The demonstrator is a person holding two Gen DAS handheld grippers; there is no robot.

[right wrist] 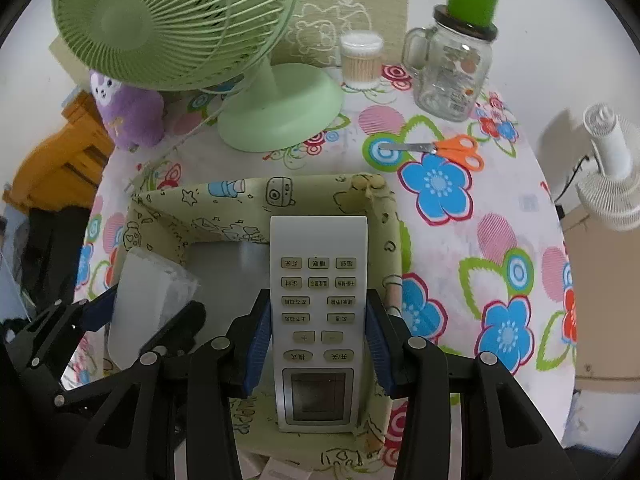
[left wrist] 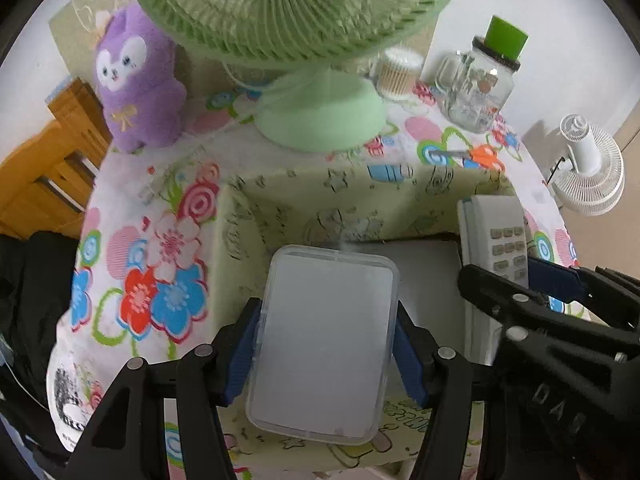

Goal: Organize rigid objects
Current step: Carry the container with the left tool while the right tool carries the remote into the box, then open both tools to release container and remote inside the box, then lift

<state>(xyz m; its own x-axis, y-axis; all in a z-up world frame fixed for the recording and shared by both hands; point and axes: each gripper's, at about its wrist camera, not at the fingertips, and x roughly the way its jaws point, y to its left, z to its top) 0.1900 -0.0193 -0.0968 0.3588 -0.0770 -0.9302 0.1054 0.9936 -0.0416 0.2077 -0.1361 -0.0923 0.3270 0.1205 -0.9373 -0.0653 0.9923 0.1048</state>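
You've got both loads over the fabric bin (right wrist: 256,200) at once. Left gripper (left wrist: 328,344) is clamped on the frosted plastic box (left wrist: 324,340) — blue pads tight on its two long sides, box hanging over the bin's left half. Right gripper (right wrist: 318,344) is clamped on the white remote (right wrist: 318,312), pads on both long edges, buttons up, its far end over the bin's right half. Neither item looks seated yet; I can't tell from either wrist view whether they touch the bin floor. So my read: two rigid items are mid-placement, nothing released, and the bin shows nothing else inside that I can see. Still out on the floral tablecloth (right wrist: 460,240): the orange scissors (right wrist: 440,150) just beyond the bin's far right corner, the glass mug jar (right wrist: 452,72) with its green lid, and the cotton swab tub (right wrist: 360,60) near the green fan (right wrist: 180,28). The purple plush (left wrist: 136,80) is soft, probably not your problem. Judgement — early to middle of the job: set these two down side by side, then go for the scissors.
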